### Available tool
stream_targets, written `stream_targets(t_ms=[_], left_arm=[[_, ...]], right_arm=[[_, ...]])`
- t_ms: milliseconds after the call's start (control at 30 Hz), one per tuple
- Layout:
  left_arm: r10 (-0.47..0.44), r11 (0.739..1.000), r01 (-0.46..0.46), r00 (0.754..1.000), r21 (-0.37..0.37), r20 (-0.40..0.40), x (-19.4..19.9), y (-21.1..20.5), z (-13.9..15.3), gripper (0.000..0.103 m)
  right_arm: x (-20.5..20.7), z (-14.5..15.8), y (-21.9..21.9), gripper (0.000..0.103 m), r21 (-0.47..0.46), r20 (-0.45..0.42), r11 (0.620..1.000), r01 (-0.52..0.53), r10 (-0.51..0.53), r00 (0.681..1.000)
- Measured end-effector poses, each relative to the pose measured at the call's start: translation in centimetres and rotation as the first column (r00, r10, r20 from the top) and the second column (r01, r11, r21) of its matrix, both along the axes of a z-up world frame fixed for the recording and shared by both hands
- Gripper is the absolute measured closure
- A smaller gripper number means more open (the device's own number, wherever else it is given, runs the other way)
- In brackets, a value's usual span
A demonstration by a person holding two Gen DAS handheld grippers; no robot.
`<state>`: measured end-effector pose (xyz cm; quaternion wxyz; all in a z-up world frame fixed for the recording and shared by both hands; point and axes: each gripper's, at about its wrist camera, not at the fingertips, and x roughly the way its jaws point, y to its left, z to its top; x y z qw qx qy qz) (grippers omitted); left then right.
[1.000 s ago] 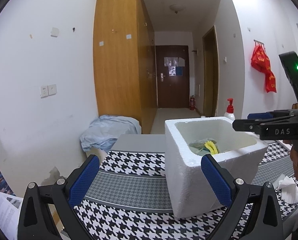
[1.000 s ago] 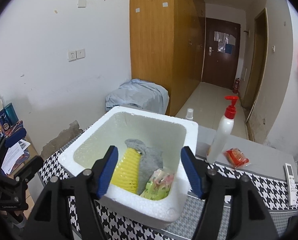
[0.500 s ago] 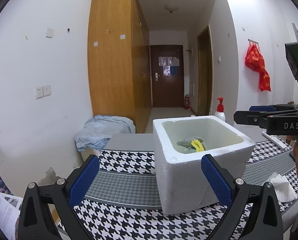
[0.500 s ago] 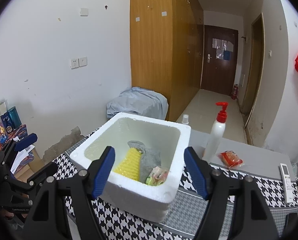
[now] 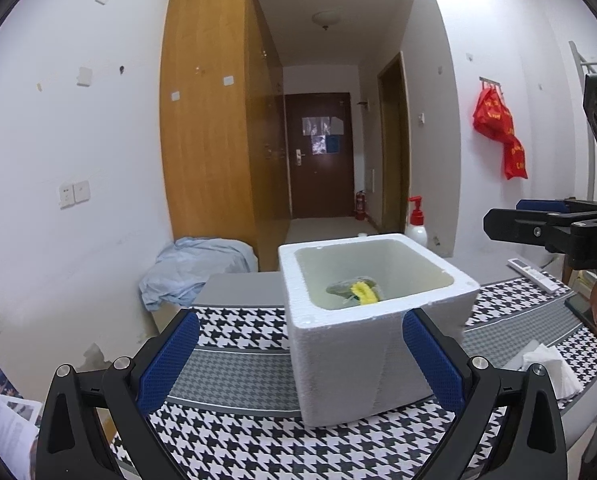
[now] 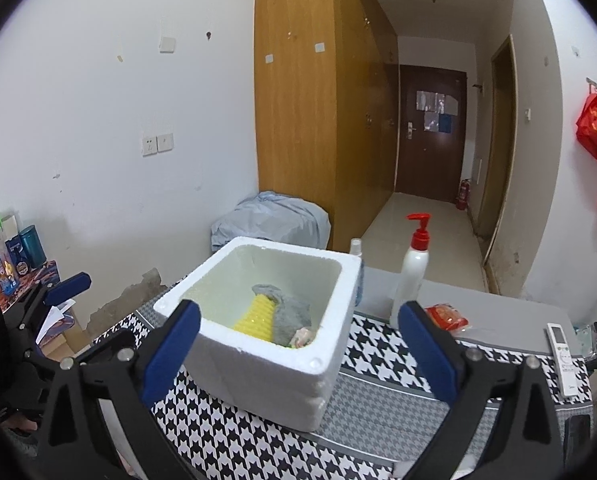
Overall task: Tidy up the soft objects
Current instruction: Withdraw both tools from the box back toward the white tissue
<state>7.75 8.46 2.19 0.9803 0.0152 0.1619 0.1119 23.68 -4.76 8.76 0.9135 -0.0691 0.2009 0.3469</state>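
A white foam box [image 5: 378, 344] [image 6: 282, 356] stands on the houndstooth table. Inside lie a yellow ribbed sponge [image 6: 254, 316] [image 5: 363, 293], a grey sock [image 6: 290, 312] and a small green-pink packet [image 6: 300, 338]. My left gripper [image 5: 298, 360] is open and empty, in front of the box's near side. My right gripper [image 6: 298, 348] is open and empty, held back from the box; it also shows at the right edge of the left wrist view [image 5: 538, 228]. A crumpled white tissue [image 5: 546, 368] lies on the table right of the box.
A white pump bottle with a red top [image 6: 412, 276] and a red snack packet [image 6: 446, 317] sit behind the box. A remote control [image 6: 560, 352] lies at the right edge. A blue-grey cloth heap [image 6: 270, 220] sits beyond the table. Papers [image 5: 2, 428] lie at left.
Both grippers have pulled back and away from the foam box, so it looks smaller and farther. Both stay open and empty. The box's contents have not moved.
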Motion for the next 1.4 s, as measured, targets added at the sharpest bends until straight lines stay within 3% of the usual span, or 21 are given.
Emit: stream_targets(t_ms=[767, 1400], left_arm=[[-0.164, 0.986, 0.163, 0.986, 0.021, 0.012, -0.6, -6.4, 0.5, 0.001], [-0.281, 0.959, 0.282, 0.960, -0.038, 0.010, 0.2, -10.1, -1.1, 0.001]], right_arm=[[-4.5, 0.9, -6.1, 0.001, 0.038, 0.074, 0.995, 0.096, -0.098, 0.992], [-6.9, -1.8, -10.4, 0.001, 0.034, 0.099, 0.976, 0.216, -0.218, 0.971]])
